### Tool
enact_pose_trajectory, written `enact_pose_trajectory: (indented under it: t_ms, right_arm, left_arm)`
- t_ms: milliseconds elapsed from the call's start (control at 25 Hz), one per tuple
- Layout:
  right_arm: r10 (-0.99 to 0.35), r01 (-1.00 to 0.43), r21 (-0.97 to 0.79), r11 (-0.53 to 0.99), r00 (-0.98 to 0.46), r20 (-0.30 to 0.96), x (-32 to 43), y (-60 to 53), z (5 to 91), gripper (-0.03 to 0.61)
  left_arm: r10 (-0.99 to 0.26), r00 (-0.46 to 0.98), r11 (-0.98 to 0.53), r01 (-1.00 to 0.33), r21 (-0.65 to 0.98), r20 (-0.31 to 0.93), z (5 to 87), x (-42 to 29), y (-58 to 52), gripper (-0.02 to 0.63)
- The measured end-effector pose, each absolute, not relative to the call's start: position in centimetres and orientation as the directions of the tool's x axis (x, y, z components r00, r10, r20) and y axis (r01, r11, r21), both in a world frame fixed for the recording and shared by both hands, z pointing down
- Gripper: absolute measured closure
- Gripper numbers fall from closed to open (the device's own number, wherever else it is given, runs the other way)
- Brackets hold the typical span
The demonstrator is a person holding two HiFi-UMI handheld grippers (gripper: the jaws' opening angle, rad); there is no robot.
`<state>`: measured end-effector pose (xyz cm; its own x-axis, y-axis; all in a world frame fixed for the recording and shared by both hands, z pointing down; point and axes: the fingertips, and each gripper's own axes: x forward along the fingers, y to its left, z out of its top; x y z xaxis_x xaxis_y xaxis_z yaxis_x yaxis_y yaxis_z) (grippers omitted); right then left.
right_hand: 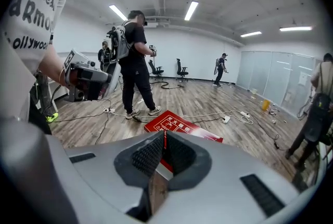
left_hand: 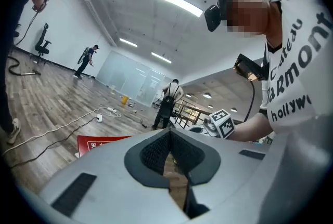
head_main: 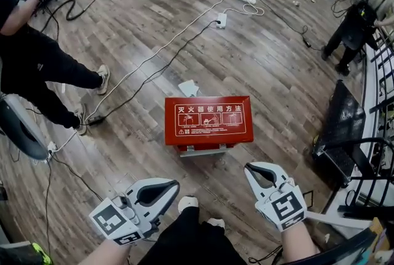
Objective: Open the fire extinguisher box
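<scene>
Lying on a brown wooden floor (head_main: 258,67), a red rectangular fire extinguisher box (head_main: 209,120) sat at twelve o'clock from the grey left gripper (head_main: 176,185) and right gripper (head_main: 248,167), each with its jaws together and empty.

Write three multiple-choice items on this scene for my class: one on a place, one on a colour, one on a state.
1. Where does the fire extinguisher box stand?
A. on a table
B. on the wooden floor
C. on a chair

2. What colour is the box's top?
A. red
B. yellow
C. grey

3. How do the jaws of the right gripper stand?
A. wide open
B. shut on the box
C. shut, with nothing held

Answers:
1 B: the head view shows it resting on the floorboards.
2 A: its top is red with white print.
3 C: the right gripper view shows the jaws together, with the box lying beyond them.
</scene>
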<state>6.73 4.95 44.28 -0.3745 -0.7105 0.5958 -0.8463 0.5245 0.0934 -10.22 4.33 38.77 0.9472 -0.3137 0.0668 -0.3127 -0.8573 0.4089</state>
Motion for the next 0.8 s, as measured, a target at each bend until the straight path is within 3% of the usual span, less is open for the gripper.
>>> enact_pose_trajectory:
  t_ms: [360, 800]
  right_arm:
    - [-0.748, -0.79, 0.218, 0.572, -0.395, 0.533, 9.0, 6.2, 50.4, 0.563]
    - [-0.811, -0.721, 0.394, 0.57, -0.417, 0.41, 9.5, 2.5, 61.2, 0.563]
  left_arm:
    - [-0.39, 0.917, -0.871, -0.398, 0.287, 0.086, 46.0, -7.7, 6.4, 0.606]
    - [-0.406, 0.913, -0.897, -0.389, 0.211, -0.043, 57.6, -4.3, 3.6, 0.606]
